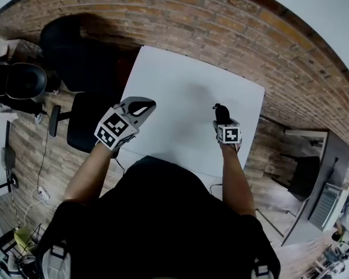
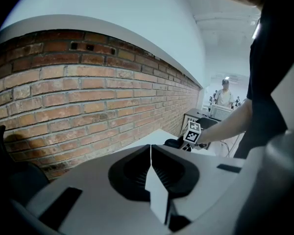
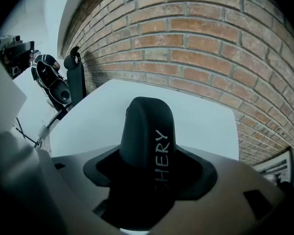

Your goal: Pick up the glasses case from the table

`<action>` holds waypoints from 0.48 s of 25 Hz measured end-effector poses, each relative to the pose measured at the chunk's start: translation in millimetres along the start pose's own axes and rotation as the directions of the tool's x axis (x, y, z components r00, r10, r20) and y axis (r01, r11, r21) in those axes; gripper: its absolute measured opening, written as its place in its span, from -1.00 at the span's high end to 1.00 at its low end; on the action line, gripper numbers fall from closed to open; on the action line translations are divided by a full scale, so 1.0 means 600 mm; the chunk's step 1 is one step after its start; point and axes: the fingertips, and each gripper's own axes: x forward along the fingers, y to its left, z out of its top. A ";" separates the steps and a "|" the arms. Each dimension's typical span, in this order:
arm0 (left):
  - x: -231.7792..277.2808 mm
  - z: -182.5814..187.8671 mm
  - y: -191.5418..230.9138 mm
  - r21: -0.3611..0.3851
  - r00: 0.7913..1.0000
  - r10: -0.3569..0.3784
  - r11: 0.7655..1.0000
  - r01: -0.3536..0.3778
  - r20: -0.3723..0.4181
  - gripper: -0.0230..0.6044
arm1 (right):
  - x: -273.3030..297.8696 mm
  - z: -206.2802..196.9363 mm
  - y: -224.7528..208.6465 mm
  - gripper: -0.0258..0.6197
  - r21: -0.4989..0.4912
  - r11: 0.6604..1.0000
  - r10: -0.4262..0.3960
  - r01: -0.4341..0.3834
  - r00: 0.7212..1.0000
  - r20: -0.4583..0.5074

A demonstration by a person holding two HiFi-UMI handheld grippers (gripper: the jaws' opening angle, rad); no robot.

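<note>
A black glasses case (image 3: pixel 147 136) with white lettering stands on end between the jaws of my right gripper (image 3: pixel 149 180), which is shut on it above the white table (image 3: pixel 201 126). In the head view the case (image 1: pixel 221 114) sticks out ahead of the right gripper (image 1: pixel 225 125) over the table's right half (image 1: pixel 186 97). My left gripper (image 1: pixel 141 106) hovers over the table's left edge with its jaws pressed together and nothing in them. From the left gripper view (image 2: pixel 151 160) the right gripper with the case (image 2: pixel 175 143) shows ahead.
A brick-patterned floor (image 1: pixel 221 34) surrounds the table. Black office chairs (image 1: pixel 75 57) stand at the left, one close to the table's left edge. A desk with equipment (image 1: pixel 320 179) is at the right. A person (image 2: pixel 225 96) stands far off in the left gripper view.
</note>
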 end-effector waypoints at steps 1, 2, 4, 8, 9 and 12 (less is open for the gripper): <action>-0.004 0.000 -0.005 0.001 1.000 0.002 1.000 -0.002 0.000 0.88 | -0.008 0.001 -0.002 -0.06 0.003 1.000 -0.001 0.001 1.000 0.010; -0.008 0.001 -0.010 0.003 1.000 0.003 1.000 -0.003 0.001 0.88 | -0.017 0.002 -0.005 -0.06 0.007 1.000 -0.004 0.003 1.000 0.022; -0.014 0.005 -0.022 0.009 1.000 0.003 1.000 -0.003 0.005 0.88 | -0.036 0.005 -0.013 -0.06 0.019 1.000 -0.011 0.010 0.999 0.046; -0.027 0.014 -0.049 0.023 1.000 0.000 1.000 0.000 0.018 0.88 | -0.078 0.003 -0.026 -0.06 0.043 0.999 -0.031 0.028 0.997 0.077; -0.031 0.016 -0.055 0.026 1.000 0.000 1.000 -0.001 0.022 0.88 | -0.088 0.003 -0.030 -0.06 0.050 0.998 -0.036 0.031 0.996 0.086; -0.040 0.016 -0.073 0.033 1.000 -0.002 0.999 0.001 0.025 0.88 | -0.116 0.001 -0.043 -0.06 0.064 0.997 -0.052 0.045 0.992 0.111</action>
